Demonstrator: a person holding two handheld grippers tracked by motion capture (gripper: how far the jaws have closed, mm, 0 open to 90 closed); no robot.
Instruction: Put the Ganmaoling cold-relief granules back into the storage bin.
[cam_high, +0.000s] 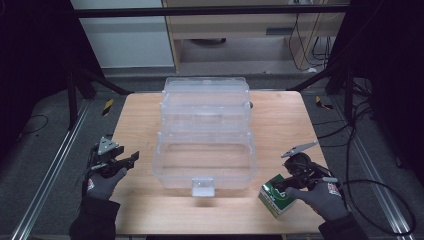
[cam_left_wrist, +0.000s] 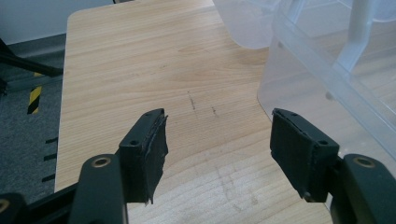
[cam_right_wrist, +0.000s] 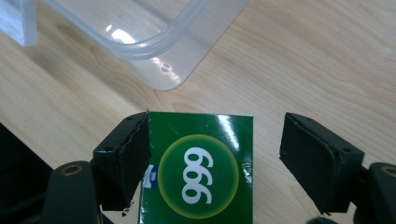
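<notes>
**Green box between my right jaws, not gripped**

My right gripper sits low over the near right part of the table, and the green box lies between its jaws. In the right gripper view the box carries a yellow-green circle with "999" printed in white. The left jaw looks to be against the box's edge, though I cannot say for sure that it touches; the right jaw stands clear of the box, with bare wood showing in the gap. So these jaws are apart and nothing is clamped.

From the high view the green box rests on the table just off the near right corner of the clear plastic bin, close to it but apart. My right hand, in a grey glove, comes in from the bottom edge behind the right gripper.

My left gripper hangs over bare wood at the near left side of the table, its jaws spread wide with nothing between them. In the left gripper view the wall of the clear plastic bin stands just beside the right jaw, not touching it. In the high view the left gripper points toward the bin's left side, with my left hand behind it.

The bin is open on top, with a small white latch on its near wall.
</notes>
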